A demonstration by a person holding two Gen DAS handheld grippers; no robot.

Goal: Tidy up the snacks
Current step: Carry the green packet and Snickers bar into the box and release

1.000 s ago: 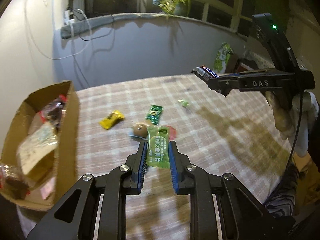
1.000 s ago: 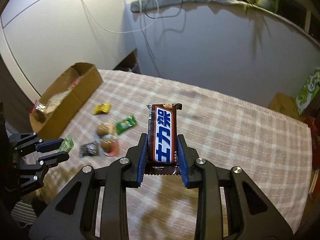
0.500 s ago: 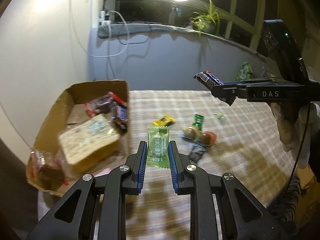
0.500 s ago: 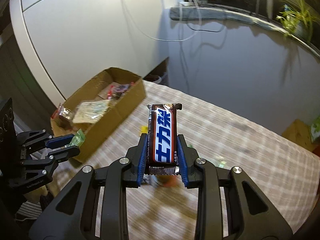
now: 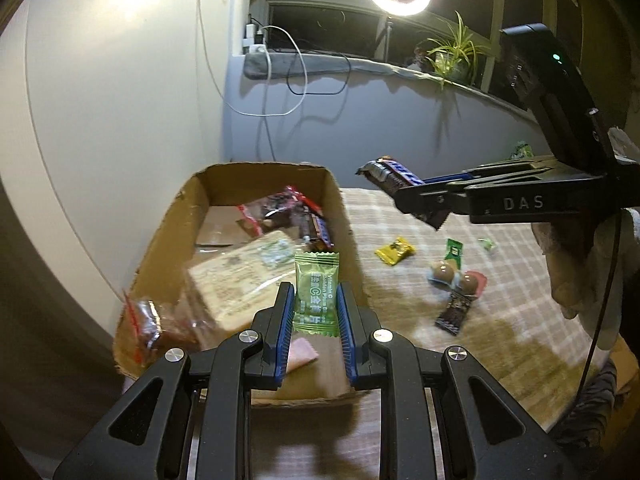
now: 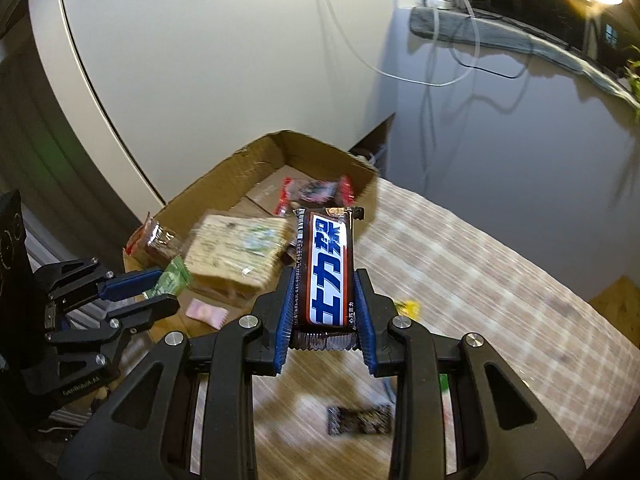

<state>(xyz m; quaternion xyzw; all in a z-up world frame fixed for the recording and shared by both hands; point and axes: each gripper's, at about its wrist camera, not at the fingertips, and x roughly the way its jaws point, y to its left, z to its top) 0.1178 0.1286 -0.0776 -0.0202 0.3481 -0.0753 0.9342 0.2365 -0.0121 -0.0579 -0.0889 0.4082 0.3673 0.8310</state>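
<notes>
Right now both tools are loaded. Nearest in the left wrist view, the left gripper (image 5: 316,316) has its blue pads closed on a green candy sachet (image 5: 316,292), which stands upright between them over the near end of the cardboard box (image 5: 168,232). Likewise the right gripper (image 6: 325,304) is clamped on the lower part of a chocolate bar (image 6: 326,268), its top poking free, just short of the box's near right wall.

Inside the box lie a pink candy (image 6: 206,313) at the near end, a large pale packet (image 5: 244,276) across the middle, a red-edged bag (image 5: 146,324) at about 8 o'clock, and dark wrappers (image 5: 288,212) toward 12 o'clock.

On the checked tablecloth (image 5: 500,280), out at 2 to 3 o'clock, a yellow sweet (image 5: 395,251), a small green packet (image 5: 454,250), two brown round sweets (image 5: 454,276) and a dark wrapper (image 5: 454,314) wait.

To do the drop well, I judge the left should lower slightly, open over the bare near floor and let the light sachet fall flat, not onto the rim. The right should carry the bar fully past the wall before opening, keeping the tools apart.
</notes>
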